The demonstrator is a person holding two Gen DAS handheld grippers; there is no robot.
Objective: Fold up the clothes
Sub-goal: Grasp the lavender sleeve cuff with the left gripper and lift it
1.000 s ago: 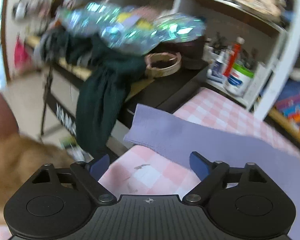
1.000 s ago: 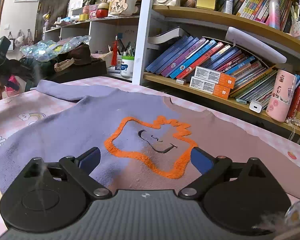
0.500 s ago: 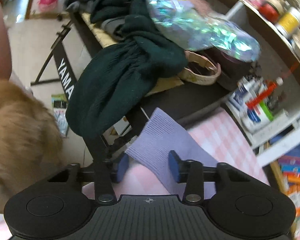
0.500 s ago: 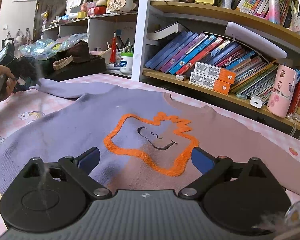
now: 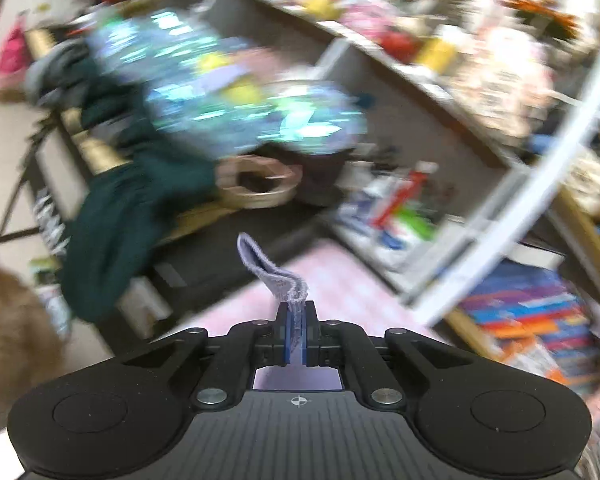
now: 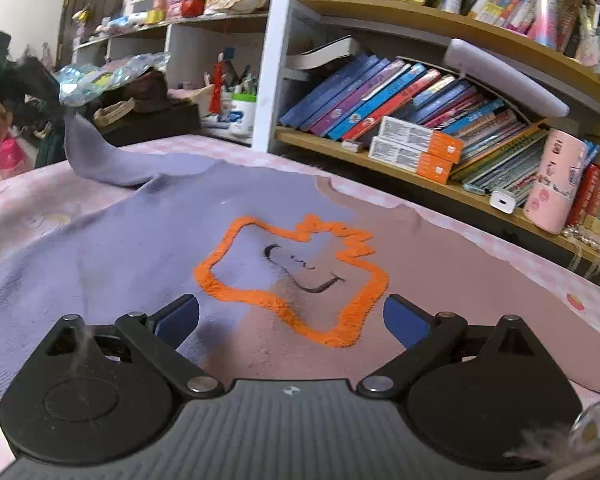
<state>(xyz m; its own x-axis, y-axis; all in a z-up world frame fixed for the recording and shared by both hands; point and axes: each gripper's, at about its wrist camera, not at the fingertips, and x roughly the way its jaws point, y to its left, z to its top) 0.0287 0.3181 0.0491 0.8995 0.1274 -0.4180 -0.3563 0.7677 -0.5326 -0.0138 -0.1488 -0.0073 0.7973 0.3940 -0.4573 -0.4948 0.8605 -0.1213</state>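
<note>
sweater [image 6: 148, 240] cuff [image 5: 278, 270] clamped in left tool [image 5: 296, 336], right tool [image 6: 291, 320] wide apart above sweater

The sweater [image 6: 148, 248] is soft, matt lilac knit with a fuzzy orange outline [image 6: 300, 320]; its ribbed cuff [image 5: 288, 280] looks coarse; the tongs [image 6: 291, 320] are matt black plastic.

Soft, even indoor light fills both views, with no hard shadows. The left wrist view is smeared by motion blur (only the near foreground stays crisp), while the right is sharp. Fisheye bending curves the bookshelf [image 6: 440, 28] edges.
</note>
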